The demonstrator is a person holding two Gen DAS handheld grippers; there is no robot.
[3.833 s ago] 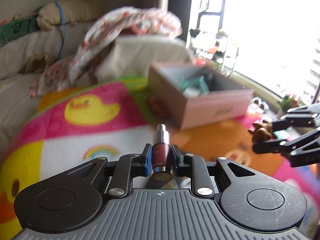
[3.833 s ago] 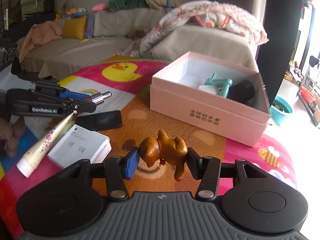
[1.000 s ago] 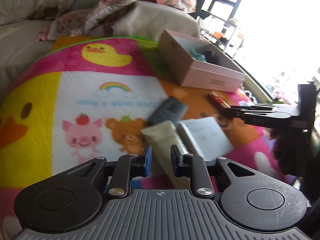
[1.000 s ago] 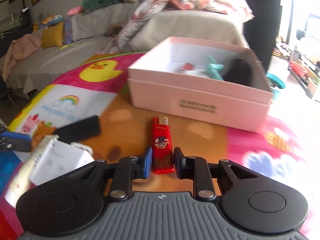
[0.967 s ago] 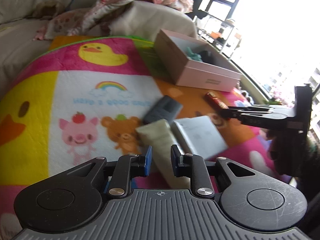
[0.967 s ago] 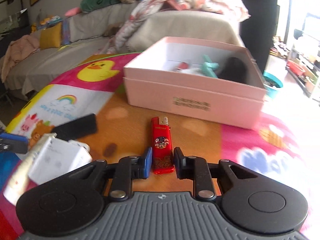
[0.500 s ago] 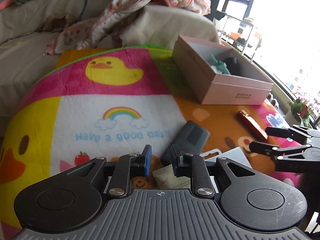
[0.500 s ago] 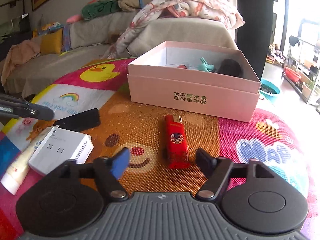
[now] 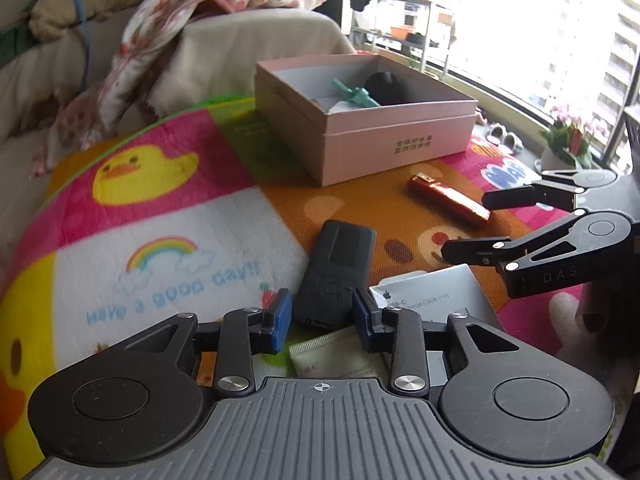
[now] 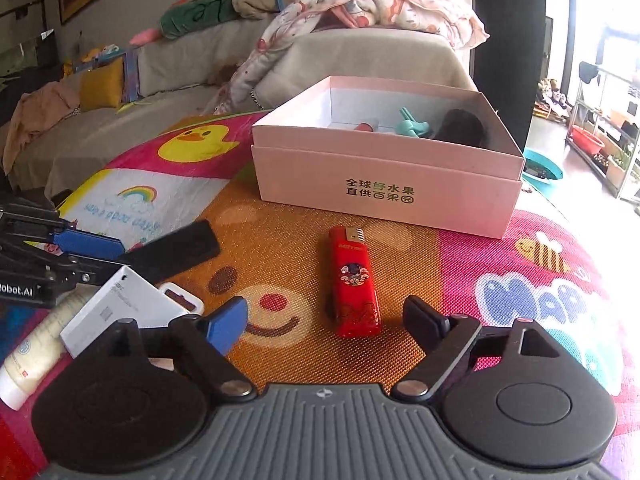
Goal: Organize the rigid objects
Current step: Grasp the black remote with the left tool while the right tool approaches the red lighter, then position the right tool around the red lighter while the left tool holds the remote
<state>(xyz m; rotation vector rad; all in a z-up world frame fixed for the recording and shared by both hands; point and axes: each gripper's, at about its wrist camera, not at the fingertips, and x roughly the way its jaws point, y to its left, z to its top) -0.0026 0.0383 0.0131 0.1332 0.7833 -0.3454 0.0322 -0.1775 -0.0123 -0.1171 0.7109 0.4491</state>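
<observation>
My right gripper (image 10: pixel 326 314) stands low over the play mat, its jaws opening wide. A red lighter (image 10: pixel 354 280) lies flat on the mat between its fingers, touched by neither pad. In the left wrist view that right gripper (image 9: pixel 466 224) sits just right of the lighter (image 9: pixel 448 200). My left gripper (image 9: pixel 320 320) has its jaws opening around the near end of a flat black device (image 9: pixel 336 268), without squeezing it. The open pink box (image 10: pixel 380 184) behind the lighter holds a teal item, a black item and a small red one.
A white cable box (image 9: pixel 432 288) and a cream tube (image 9: pixel 336 356) lie beside and under my left gripper (image 10: pixel 120 256). The colourful mat (image 9: pixel 160 208) covers the surface. A sofa with blankets stands behind, a window and shelves to the right.
The right jaws swung wide and let go of the red lighter, which stays on the mat. The left gripper moved onto the black device and its jaws widened around it.
</observation>
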